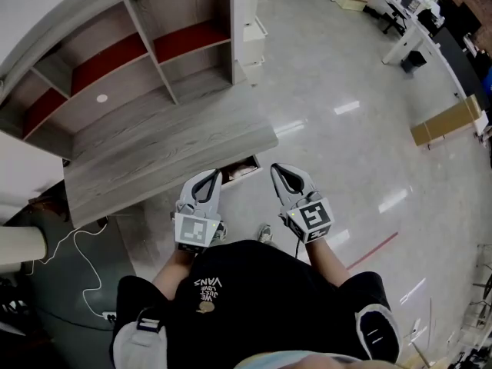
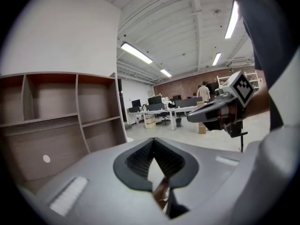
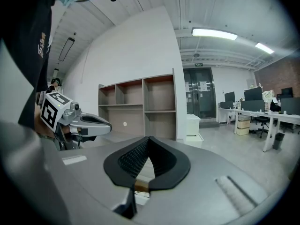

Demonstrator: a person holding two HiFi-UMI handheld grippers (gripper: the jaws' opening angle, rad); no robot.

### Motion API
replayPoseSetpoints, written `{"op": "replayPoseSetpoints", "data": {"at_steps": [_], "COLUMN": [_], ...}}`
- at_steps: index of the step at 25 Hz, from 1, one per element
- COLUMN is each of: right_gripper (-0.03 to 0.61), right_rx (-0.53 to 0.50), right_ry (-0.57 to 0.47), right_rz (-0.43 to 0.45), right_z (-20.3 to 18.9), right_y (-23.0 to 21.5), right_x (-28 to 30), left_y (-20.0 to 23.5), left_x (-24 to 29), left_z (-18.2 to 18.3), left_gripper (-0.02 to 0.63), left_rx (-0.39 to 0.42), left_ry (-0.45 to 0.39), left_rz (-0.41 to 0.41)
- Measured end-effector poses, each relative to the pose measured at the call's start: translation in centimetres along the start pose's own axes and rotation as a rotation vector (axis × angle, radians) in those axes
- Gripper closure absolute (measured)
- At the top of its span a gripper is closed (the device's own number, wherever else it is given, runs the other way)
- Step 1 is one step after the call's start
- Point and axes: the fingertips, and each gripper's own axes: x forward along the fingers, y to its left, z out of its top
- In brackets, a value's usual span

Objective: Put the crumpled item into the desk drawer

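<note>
A pale crumpled item [image 1: 244, 171] is seen inside the desk drawer [image 1: 228, 177], which stands slightly out beneath the front edge of the surface [image 1: 154, 156]. The placing is judged done, and only pushing the drawer in may be left. The left hand-held gripper [image 1: 206, 177] and right hand-held gripper [image 1: 277, 169] are held just in front of the drawer, with jaws pressed together and nothing gripped. Most of the drawer is hidden by the surface, and the item is too small to identify.

The right gripper [image 3: 148, 142], grey with black ribbed pads, had its jaws pressed together with nothing between them. Near its left hung the left gripper [image 3: 96, 122] with its black-and-white marker cube [image 3: 52, 109]. Beyond stood an open brown wooden shelf unit [image 3: 140, 104] against a white wall [image 3: 126, 50], with white office desks [image 3: 255, 112] at far right.
</note>
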Motion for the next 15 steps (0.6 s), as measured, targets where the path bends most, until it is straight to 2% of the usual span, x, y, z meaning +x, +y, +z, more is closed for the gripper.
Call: {"op": "replayPoseSetpoints", "data": {"at_steps": [7, 15], "right_gripper": [0.574, 0.575], "right_rx": [-0.013, -0.006], "right_ry": [-0.041, -0.043], "right_rz": [-0.023, -0.030], "right_z": [2.1, 2.3], "right_y": [-0.5, 0.4], "right_x": [-0.6, -1.2], "left_y": [0.4, 0.3], "left_x": [-0.6, -1.4], "left_z": [1.1, 1.5], "left_gripper": [0.561, 0.562], "left_rx": [0.024, 0.008], "left_ry": [-0.028, -0.053], "left_rz": [0.002, 0.003]}}
